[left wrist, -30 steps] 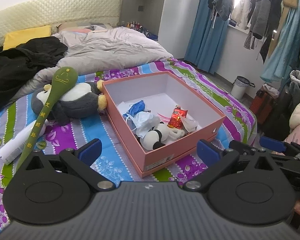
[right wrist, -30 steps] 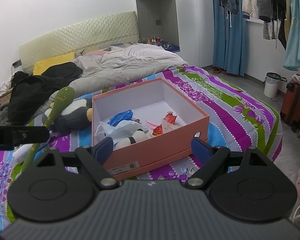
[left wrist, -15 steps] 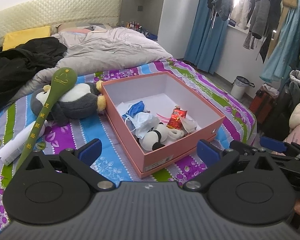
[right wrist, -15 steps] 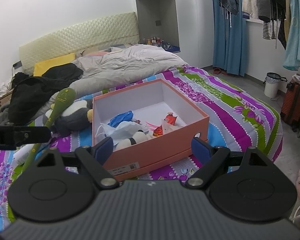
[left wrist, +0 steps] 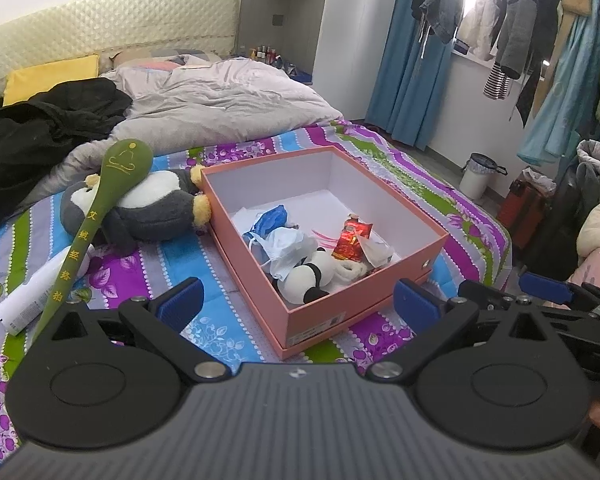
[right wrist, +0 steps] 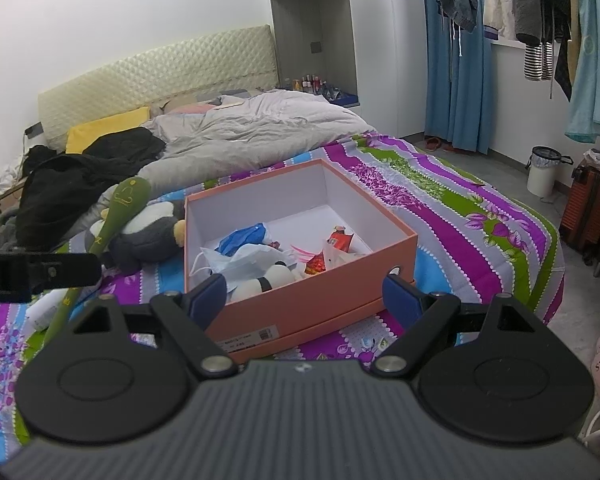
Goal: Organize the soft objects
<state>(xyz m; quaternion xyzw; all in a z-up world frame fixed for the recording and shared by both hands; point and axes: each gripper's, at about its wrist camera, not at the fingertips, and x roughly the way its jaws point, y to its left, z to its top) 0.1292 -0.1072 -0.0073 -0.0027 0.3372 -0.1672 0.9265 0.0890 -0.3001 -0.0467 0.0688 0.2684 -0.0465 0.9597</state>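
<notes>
We hold left gripper (left wrist: 296, 304) and right gripper (right wrist: 305, 292) spread, empty | penguin plush (left wrist: 140, 212) left of pink box (left wrist: 364, 304): light, squashy | we pinch its body.

Pink box (left wrist: 340, 280) open-topped, far half bare; near half crowded with soft items. Penguin plush (left wrist: 140, 216) and green paddle (left wrist: 96, 220) block left side; right bedspread (right wrist: 480, 216) free.

A bed (right wrist: 480, 216) with a padded headboard (right wrist: 160, 76) stands against the white wall (right wrist: 100, 12), with blue curtains (right wrist: 456, 52) by the bright window.
</notes>
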